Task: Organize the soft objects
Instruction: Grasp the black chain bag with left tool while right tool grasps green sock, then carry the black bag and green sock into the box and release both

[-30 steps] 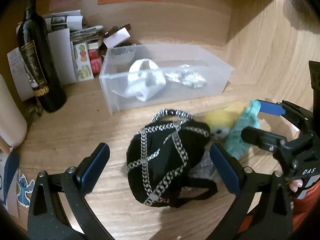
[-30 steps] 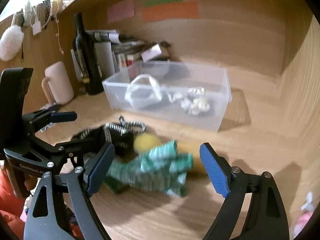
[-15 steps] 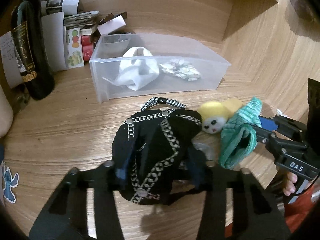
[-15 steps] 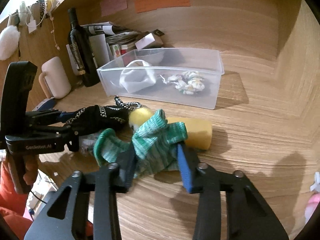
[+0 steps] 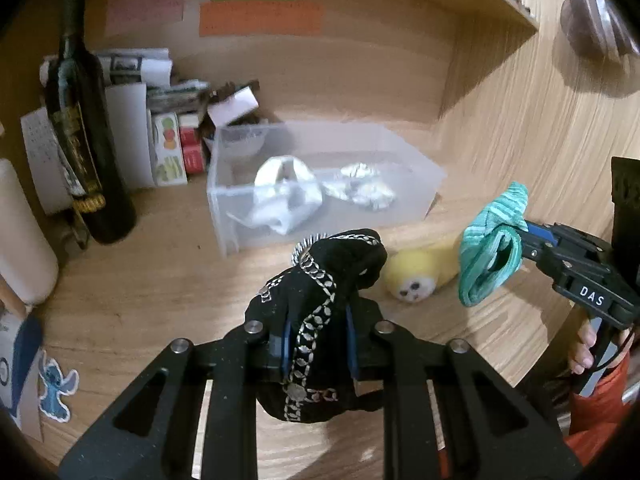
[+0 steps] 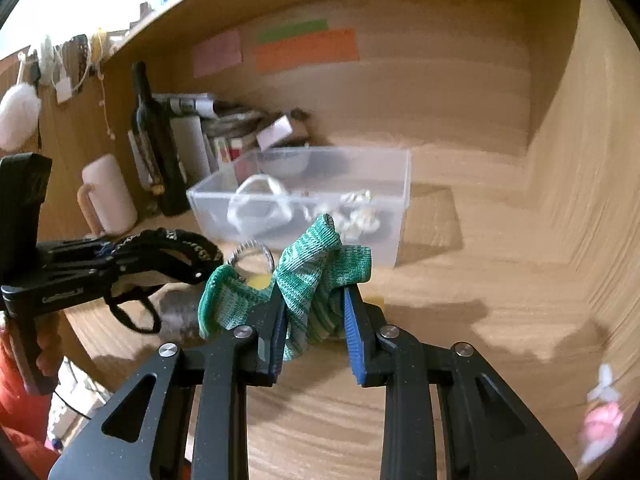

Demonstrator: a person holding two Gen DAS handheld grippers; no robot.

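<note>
Nearest in, the left hand-held gripper (image 5: 316, 344) is clamping down on a black fabric cap with silver chain trim (image 5: 320, 292), jaws closed tight on the bunched cloth, and the cap is hanging clear of the wooden worktop (image 5: 132, 292). Same deal on the other side: the right hand-held gripper (image 6: 314, 332) is pinching a green-and-white knitted sock (image 6: 308, 284), jaws closed most of the way with the knit squashed between them, also held up off the wood.

Just past those, a yellow plush toy with a small white face (image 5: 416, 278) is lying on the worktop, nobody holding it. Near it there's something grey and fuzzy, too blurry to call.

Further back, toward the rear of the worktop, a clear plastic bin (image 5: 320, 184) is sitting with a white fabric piece (image 5: 286, 194) and a crumpled pale floral bit (image 5: 366, 192) already inside.

So I'd guess roughly halfway: two in, two in the air heading for the bin, plush left to grab.
</note>
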